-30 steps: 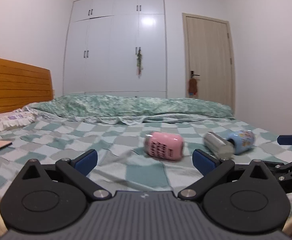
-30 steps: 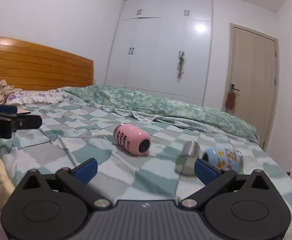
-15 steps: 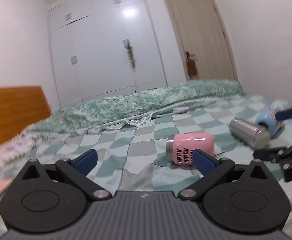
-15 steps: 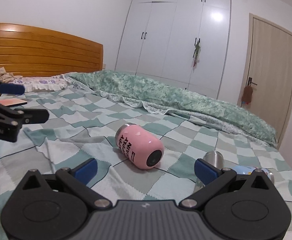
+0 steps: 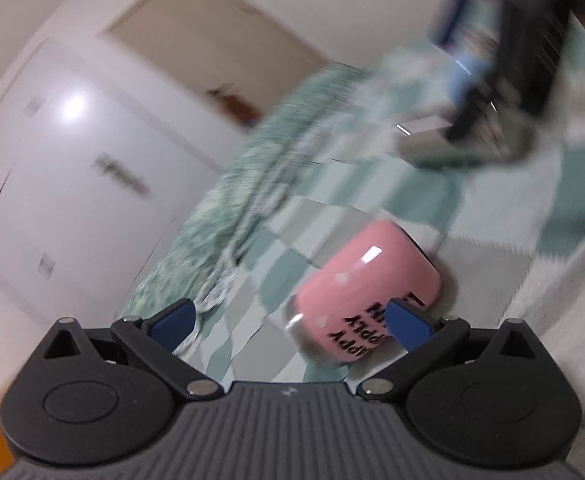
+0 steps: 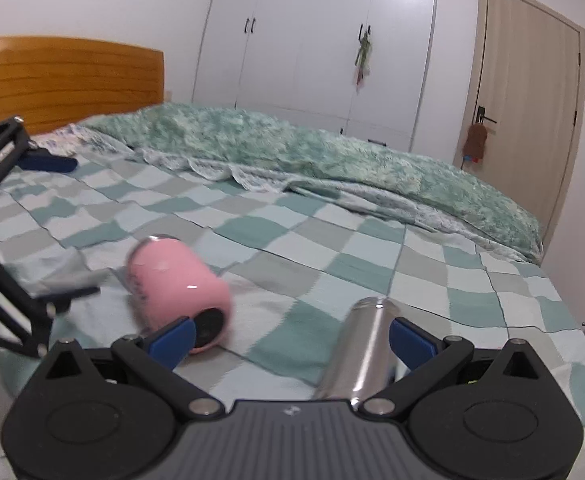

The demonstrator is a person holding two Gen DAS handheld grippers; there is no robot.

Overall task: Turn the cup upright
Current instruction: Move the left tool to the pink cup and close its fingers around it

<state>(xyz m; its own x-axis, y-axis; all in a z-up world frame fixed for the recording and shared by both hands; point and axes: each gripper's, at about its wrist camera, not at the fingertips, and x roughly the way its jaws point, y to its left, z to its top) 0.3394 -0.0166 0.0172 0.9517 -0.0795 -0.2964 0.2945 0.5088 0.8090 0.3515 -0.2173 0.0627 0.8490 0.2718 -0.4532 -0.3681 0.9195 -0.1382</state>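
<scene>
Pink and glossy, the cup point(image 6: 178, 286) lies on its side on the checked bedspread point(image 6: 332, 240), its dark round end turned toward the right wrist camera. In the strongly tilted, blurred left wrist view the same pink cup point(image 5: 366, 292) shows black lettering on its flank and sits just ahead of the left gripper point(image 5: 288, 320), nearer its right blue fingertip; whether that pad touches it cannot be told. The left gripper's jaws stand wide apart with nothing between them. The right gripper point(image 6: 290, 334) also has its jaws spread apart, and a steel cup point(image 6: 362, 348) lies on its side between its fingers, close to the right one, not clamped. Beyond, a rumpled green blanket point(image 6: 292, 152) crosses the bed, with a wooden headboard point(image 6: 64, 80), white wardrobe doors point(image 6: 320, 40) and a beige door point(image 6: 528, 92) behind.
</scene>
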